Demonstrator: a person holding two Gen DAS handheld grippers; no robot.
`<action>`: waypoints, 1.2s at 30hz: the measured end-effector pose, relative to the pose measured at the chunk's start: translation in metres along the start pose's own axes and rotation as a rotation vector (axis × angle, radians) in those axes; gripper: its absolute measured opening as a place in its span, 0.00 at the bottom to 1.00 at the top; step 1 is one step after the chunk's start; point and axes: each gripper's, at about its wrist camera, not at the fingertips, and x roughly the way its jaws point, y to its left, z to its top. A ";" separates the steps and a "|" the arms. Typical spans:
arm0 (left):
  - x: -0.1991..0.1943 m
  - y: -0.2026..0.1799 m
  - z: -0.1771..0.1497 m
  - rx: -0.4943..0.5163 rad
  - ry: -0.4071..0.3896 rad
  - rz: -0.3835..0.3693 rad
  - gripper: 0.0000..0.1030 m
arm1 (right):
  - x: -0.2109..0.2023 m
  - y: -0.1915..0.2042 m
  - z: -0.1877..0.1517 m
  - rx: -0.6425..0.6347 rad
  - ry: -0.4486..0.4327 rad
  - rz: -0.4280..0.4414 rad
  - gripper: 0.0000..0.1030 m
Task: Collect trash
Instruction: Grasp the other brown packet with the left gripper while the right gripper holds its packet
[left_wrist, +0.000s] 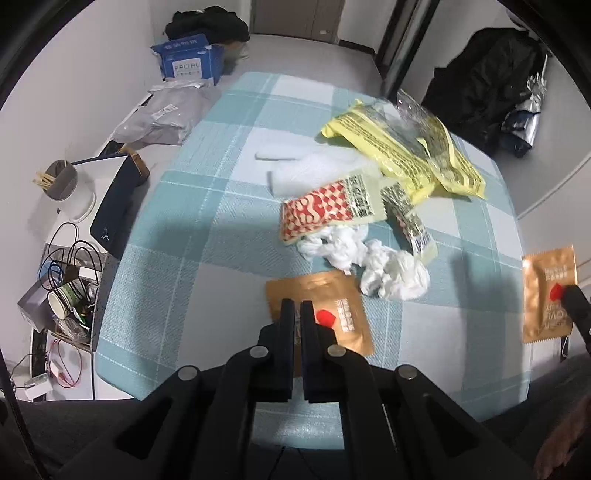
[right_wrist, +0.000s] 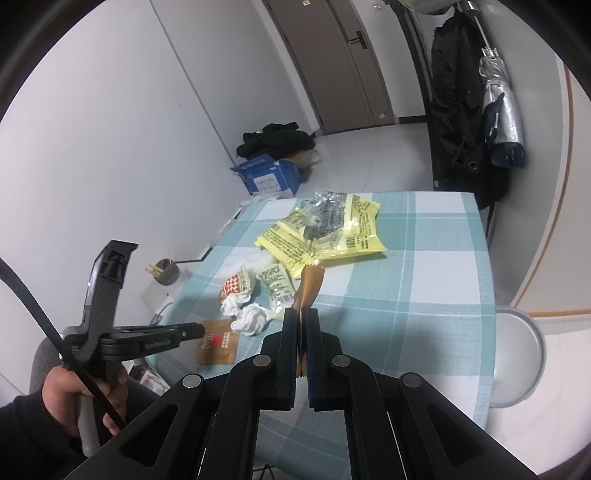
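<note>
A table (left_wrist: 229, 206) covered by a blue and white checked cloth fills the scene. Far on it, yellow wrappers (left_wrist: 424, 151) are piled; nearer, a red patterned packet (left_wrist: 325, 212) and crumpled white tissues (left_wrist: 391, 273) are gathered. At the near edge, a gold sachet (left_wrist: 343, 295) is lain flat on the cloth, and the left gripper (left_wrist: 297, 310) is seen with its jaws brought together on that sachet's near edge. To the right, a second gold sachet (right_wrist: 308, 288) is held upright above the table, clamped between the closed jaws of the right gripper (right_wrist: 303, 317).
</note>
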 end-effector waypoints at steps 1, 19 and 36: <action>0.002 -0.003 -0.001 0.007 0.015 0.017 0.14 | -0.001 -0.001 0.000 0.004 -0.001 0.000 0.03; 0.027 -0.015 0.008 0.096 0.160 0.100 0.84 | -0.008 -0.009 0.003 0.038 -0.015 0.013 0.03; 0.018 -0.006 0.001 0.040 0.087 0.064 0.36 | -0.017 -0.009 0.003 0.035 -0.036 0.016 0.04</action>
